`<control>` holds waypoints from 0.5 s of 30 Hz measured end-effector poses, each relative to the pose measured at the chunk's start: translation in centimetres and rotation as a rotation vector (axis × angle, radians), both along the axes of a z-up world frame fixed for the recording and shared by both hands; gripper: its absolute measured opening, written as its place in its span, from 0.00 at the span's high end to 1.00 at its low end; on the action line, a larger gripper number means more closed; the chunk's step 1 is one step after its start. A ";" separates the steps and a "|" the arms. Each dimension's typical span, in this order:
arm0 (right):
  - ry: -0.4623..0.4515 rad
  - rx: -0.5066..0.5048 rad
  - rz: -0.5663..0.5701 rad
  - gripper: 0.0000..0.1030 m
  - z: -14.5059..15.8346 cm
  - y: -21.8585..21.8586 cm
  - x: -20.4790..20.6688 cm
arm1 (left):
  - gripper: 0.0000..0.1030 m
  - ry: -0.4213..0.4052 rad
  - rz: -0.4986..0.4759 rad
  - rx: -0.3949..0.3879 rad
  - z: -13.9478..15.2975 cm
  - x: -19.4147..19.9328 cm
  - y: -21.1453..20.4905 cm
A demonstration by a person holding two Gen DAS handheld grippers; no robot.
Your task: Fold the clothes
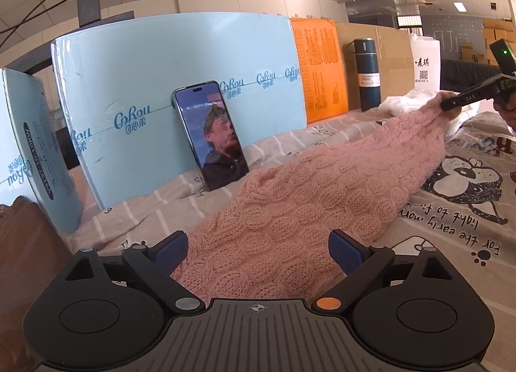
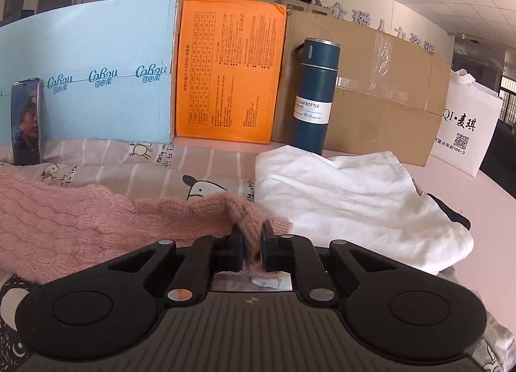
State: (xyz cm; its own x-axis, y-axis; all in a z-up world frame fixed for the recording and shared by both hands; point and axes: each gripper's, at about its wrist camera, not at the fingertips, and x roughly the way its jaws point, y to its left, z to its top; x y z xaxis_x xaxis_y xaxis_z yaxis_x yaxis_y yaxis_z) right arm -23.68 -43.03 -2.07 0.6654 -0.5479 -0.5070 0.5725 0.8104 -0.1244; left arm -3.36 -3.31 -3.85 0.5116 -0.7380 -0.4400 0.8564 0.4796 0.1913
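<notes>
Pink sweater (image 1: 306, 191) lies stretched across the printed sheet (image 1: 467, 227), unfolded. Right gripper (image 2: 252, 243) pinches its far edge; left gripper (image 1: 258, 252) spread wide over the near end. White garment (image 2: 354, 198) lies crumpled to the right.

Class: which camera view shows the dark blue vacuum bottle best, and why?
The right wrist view: the vacuum bottle stands large and near centre, its label partly readable. The left wrist view shows the same bottle small and distant, label text illegible.
</notes>
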 end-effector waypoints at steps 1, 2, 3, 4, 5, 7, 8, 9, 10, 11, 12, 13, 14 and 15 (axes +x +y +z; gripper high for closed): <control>0.008 0.004 -0.003 0.91 0.3 -0.5 0.6 | 0.07 0.000 0.001 0.005 -0.1 0.0 0.0; 0.016 0.007 -0.007 0.91 0.6 -1.0 1.3 | 0.07 0.000 0.002 0.009 -0.2 0.0 -0.1; 0.027 0.013 -0.016 0.91 0.6 -1.3 1.7 | 0.07 0.004 0.005 0.010 -0.3 0.1 0.0; 0.040 0.020 -0.030 0.90 0.4 -1.7 2.0 | 0.07 0.009 0.010 0.008 -0.3 0.2 0.0; 0.051 0.031 -0.049 0.87 0.1 -2.0 2.2 | 0.07 0.014 0.015 0.005 -0.4 0.4 0.1; 0.051 0.060 -0.105 0.76 -0.4 -2.6 2.0 | 0.07 0.024 0.024 0.000 -0.5 0.6 0.2; 0.042 0.076 -0.134 0.67 -0.5 -2.9 1.8 | 0.07 0.027 0.025 -0.001 -0.5 0.7 0.2; 0.020 0.096 -0.156 0.63 -0.5 -3.0 1.5 | 0.07 0.030 0.025 -0.001 -0.5 0.7 0.2; -0.010 0.117 -0.173 0.63 -0.3 -3.2 1.1 | 0.07 0.033 0.025 -0.001 -0.6 0.8 0.2; -0.040 0.139 -0.190 0.62 -0.2 -3.3 0.7 | 0.07 0.033 0.025 0.000 -0.6 0.8 0.2; -0.070 0.160 -0.208 0.61 0.0 -3.4 0.3 | 0.07 0.032 0.026 0.002 -0.6 0.8 0.2; -0.100 0.182 -0.225 0.60 0.2 -3.5 -0.1 | 0.07 0.031 0.025 0.002 -0.6 0.8 0.2; -0.128 0.198 -0.233 0.60 0.4 -3.5 -0.4 | 0.07 0.029 0.025 0.002 -0.6 0.7 0.2; -0.154 0.211 -0.236 0.60 0.7 -3.4 -0.7 | 0.07 0.029 0.024 0.002 -0.6 0.7 0.2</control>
